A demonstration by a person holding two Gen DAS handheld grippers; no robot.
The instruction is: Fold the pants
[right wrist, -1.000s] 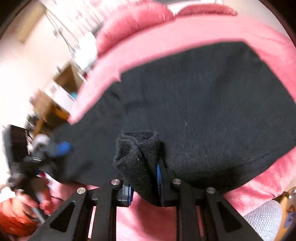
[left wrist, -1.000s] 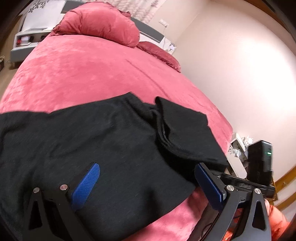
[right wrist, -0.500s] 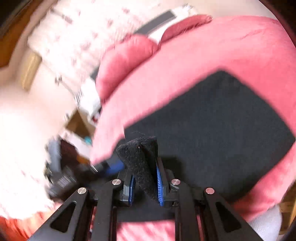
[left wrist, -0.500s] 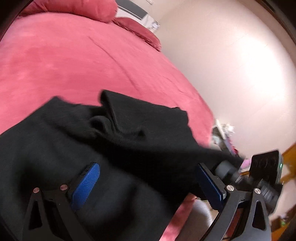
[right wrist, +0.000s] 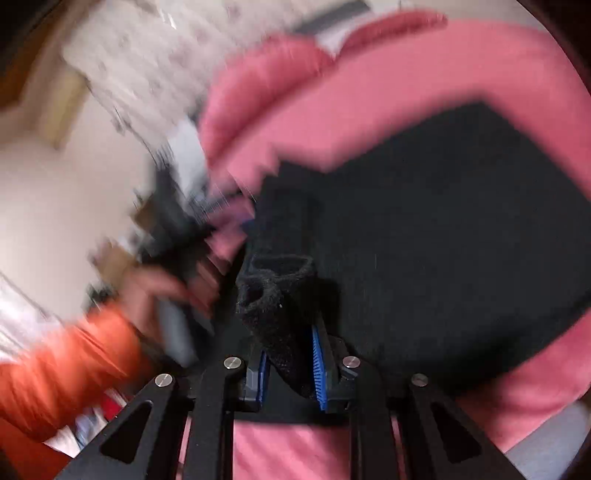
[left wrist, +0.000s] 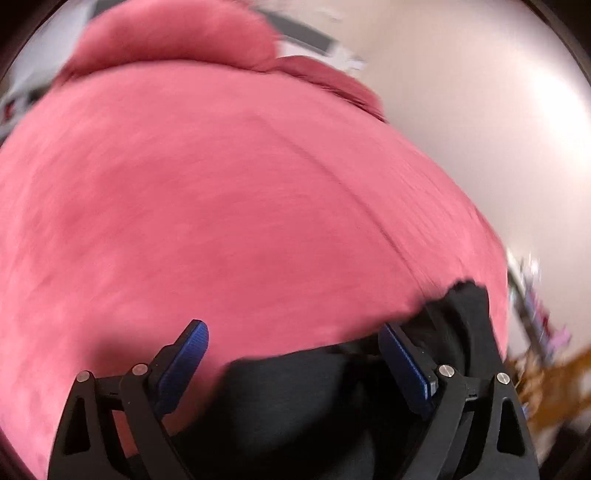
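The black pants (right wrist: 443, 236) lie spread on a pink bed (right wrist: 480, 74). My right gripper (right wrist: 290, 365) is shut on a bunched fold of the pants (right wrist: 280, 302), held up over the near edge. In the left wrist view my left gripper (left wrist: 291, 358) is open with blue pads (left wrist: 184, 358) wide apart. Only an edge of the pants (left wrist: 314, 398) shows low between and under its fingers, with a raised corner (left wrist: 465, 306) at the right. Both views are blurred.
Pink pillows (left wrist: 173, 33) lie at the head of the bed (left wrist: 221, 184). A pale wall (left wrist: 480, 92) is at the right. A hand in an orange sleeve (right wrist: 66, 365) holds the other gripper at the left of the right wrist view.
My left gripper has swung off the pants toward bare bed, staying open. My right gripper keeps its hold on the fold and has moved, and the left hand now shows close beside it.
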